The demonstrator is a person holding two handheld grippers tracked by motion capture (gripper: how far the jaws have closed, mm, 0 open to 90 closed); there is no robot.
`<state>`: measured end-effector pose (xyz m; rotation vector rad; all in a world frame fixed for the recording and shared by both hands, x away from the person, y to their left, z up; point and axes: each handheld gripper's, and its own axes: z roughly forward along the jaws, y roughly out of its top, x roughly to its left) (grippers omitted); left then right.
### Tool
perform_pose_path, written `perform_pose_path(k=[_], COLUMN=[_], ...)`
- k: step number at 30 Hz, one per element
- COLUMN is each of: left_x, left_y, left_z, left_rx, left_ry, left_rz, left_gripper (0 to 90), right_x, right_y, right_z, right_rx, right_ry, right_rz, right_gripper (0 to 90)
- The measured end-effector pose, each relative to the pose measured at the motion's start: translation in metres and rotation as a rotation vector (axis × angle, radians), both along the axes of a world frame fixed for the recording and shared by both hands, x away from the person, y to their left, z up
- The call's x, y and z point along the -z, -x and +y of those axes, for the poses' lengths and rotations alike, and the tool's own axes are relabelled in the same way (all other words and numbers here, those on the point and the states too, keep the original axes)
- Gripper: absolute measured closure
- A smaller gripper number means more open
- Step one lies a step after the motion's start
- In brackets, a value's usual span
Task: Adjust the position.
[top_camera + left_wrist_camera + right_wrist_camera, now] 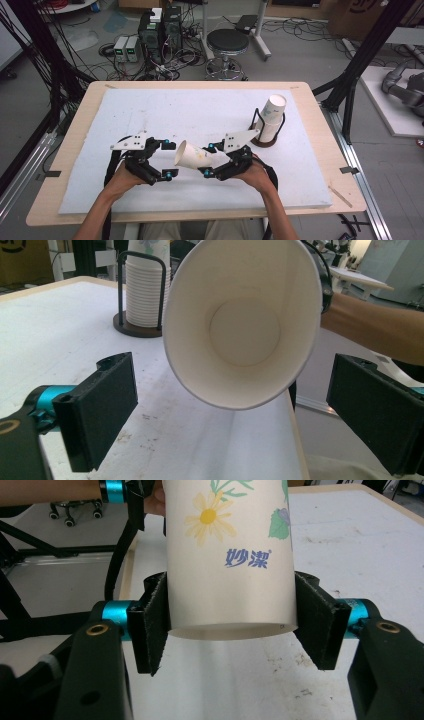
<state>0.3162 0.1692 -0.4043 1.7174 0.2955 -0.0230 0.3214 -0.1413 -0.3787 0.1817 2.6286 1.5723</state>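
A white paper cup (194,156) with a flower print (230,555) lies on its side in the air above the table, its base end clamped between the pads of my right gripper (206,159) (231,625). The cup's open mouth (242,322) points at my left gripper (169,159) (232,417), which stands open with its jaws wide apart just short of the rim, not touching it. A stack of matching cups (271,118) (144,292) stands in a black wire holder at the back right of the white mat.
The white mat (165,110) covers most of the wooden table (70,145). Behind the table stand a round stool (227,47), computer boxes (160,30) and tangled cables. Black frame posts (370,55) rise at both sides.
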Motion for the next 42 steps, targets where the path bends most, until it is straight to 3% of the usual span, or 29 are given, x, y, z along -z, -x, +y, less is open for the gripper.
perform_pose_path(k=[5, 17, 24, 42], left_x=[0.0, -0.003, -0.002, -0.006], left_y=[0.0, -0.003, -0.005, -0.009], left_z=[-0.003, -0.018, -0.024, -0.035], left_rx=[0.011, 0.04, 0.052, 0.086], left_ry=[0.022, 0.021, 0.055, 0.031], left_rz=[-0.014, -0.027, -0.025, -0.027], left_gripper=[6.1, 6.1, 6.1, 7.6], right_x=[0.002, 0.003, 0.003, 0.004], right_y=[0.001, 0.001, 0.002, 0.005], right_z=[0.0, 0.001, 0.002, 0.005], right_rx=[-0.002, -0.011, -0.021, -0.045], right_ry=[-0.018, -0.035, -0.044, -0.053], right_rz=[0.005, 0.004, 0.004, -0.003], right_gripper=[37.6, 37.6, 37.6, 37.6])
